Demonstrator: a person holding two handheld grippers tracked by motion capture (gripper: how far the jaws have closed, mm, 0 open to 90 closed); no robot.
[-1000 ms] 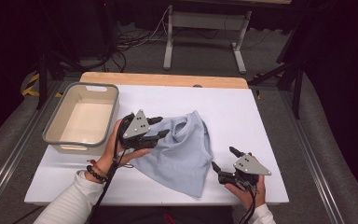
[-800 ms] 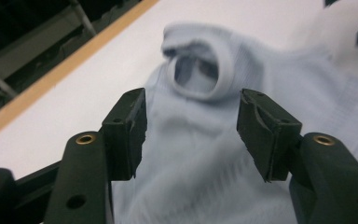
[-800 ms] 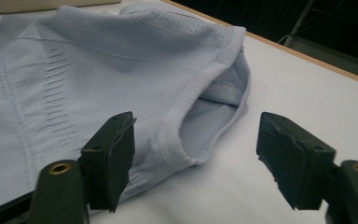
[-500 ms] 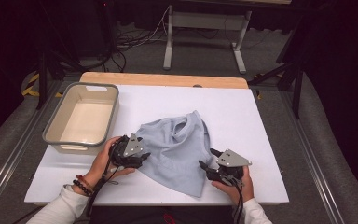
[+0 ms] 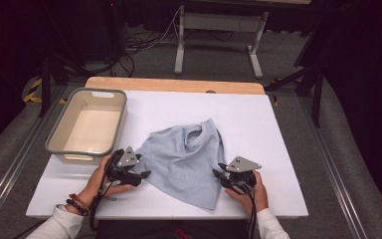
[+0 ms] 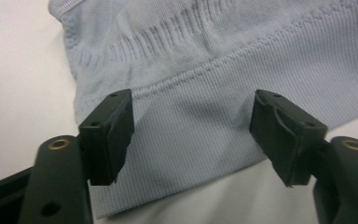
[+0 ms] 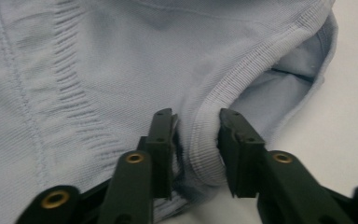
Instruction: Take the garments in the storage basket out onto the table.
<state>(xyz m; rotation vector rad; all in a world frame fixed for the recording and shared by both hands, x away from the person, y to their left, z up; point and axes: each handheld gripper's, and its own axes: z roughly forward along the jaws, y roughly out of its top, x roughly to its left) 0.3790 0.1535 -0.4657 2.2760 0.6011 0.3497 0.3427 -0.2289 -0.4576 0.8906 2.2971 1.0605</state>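
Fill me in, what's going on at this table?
A person works a light blue garment lying crumpled on the white table with two handheld grippers. The left gripper sits at the garment's hem with jaws spread wide, fabric between them but not pinched. The right gripper has been closing its jaws around a ribbed edge on the other side; whether it is fully pinched is unclear. A beige bin stands at the left, nothing in it.

Garment (image 5: 184, 159): pale blue-grey, fine ribbed knit, ribbed hem. Surface (image 5: 258, 124): white, tan wood strip at far edge. Bin (image 5: 54, 139): grey outside, cream inside. Both tools (image 5: 138, 175) (image 5: 221, 177): black, grey top plates.
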